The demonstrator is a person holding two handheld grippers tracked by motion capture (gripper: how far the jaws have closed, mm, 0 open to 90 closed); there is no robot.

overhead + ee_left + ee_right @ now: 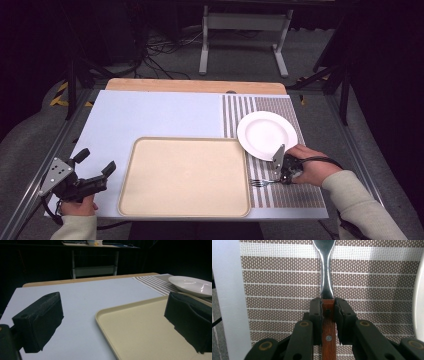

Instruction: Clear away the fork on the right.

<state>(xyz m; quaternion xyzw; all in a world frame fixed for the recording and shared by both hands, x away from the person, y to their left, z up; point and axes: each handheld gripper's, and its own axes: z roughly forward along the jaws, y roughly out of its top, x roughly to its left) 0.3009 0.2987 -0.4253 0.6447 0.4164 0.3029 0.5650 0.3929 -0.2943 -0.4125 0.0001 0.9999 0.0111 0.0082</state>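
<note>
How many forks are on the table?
1. The wooden-handled metal fork lies on the striped brown placemat, right of the beige tray, gripped by the right gripper.

floor: grey carpet point(240, 60), cables point(160, 50) at 11 o'clock | furniture: white-legged metal stand point(245, 30) at 12 o'clock | surroundings: dark, unlit | light: falls on table point(150, 110)

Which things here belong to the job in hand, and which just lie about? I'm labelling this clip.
In use: fork, wooden handle clamped in the right gripper; striped placemat under it.
Lying about: white plate, beige tray, left gripper open, holding nothing.
</note>
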